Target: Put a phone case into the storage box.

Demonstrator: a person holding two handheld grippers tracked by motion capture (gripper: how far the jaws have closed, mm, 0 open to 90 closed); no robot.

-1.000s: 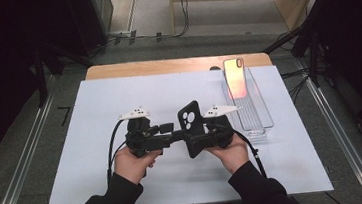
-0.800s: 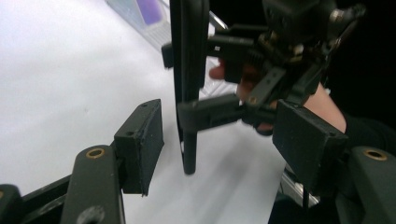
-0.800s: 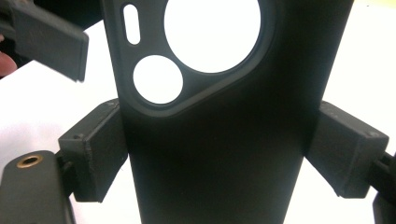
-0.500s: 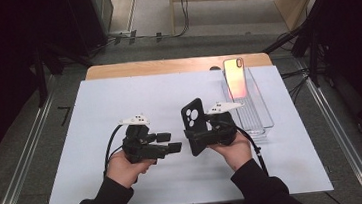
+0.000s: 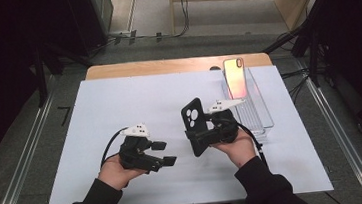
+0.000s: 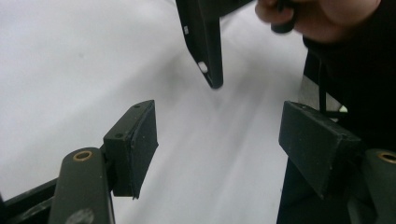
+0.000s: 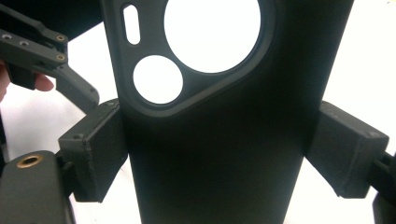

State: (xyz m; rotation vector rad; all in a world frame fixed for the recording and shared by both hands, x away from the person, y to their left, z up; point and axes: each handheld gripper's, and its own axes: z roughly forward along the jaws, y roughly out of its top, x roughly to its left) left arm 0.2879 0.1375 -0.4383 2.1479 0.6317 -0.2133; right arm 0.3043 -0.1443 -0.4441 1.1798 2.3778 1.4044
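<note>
The left gripper (image 5: 168, 152) has just let go: its jaws have been opening, and in the left gripper view they stand well apart with nothing but bare white sheet between the pads (image 6: 140, 140). A second ago both grippers met at the black case (image 5: 194, 126) in the middle of the table; now the left hand (image 5: 116, 169) has drawn back toward the person and sunk closer to the sheet, so there is a clear gap between it and the case. In the left gripper view the lower corner of the case hangs ahead of the open jaws, off the surface. The right gripper (image 5: 198, 136) has not moved and is closed on the case across its width, both pads pressing on its long edges in the right gripper view, camera cutouts up. So the case has passed wholly to the right hand (image 5: 234, 146) and stands upright above the white sheet (image 5: 119, 103), near the middle and a little right. Beyond it, a phone (image 5: 235, 76) leans in a clear tray (image 5: 263, 119) at the far right edge. My reading is that the handover is done and the freed left gripper is now available, likely for the phone, if the aim is to fit the case to it.
</note>
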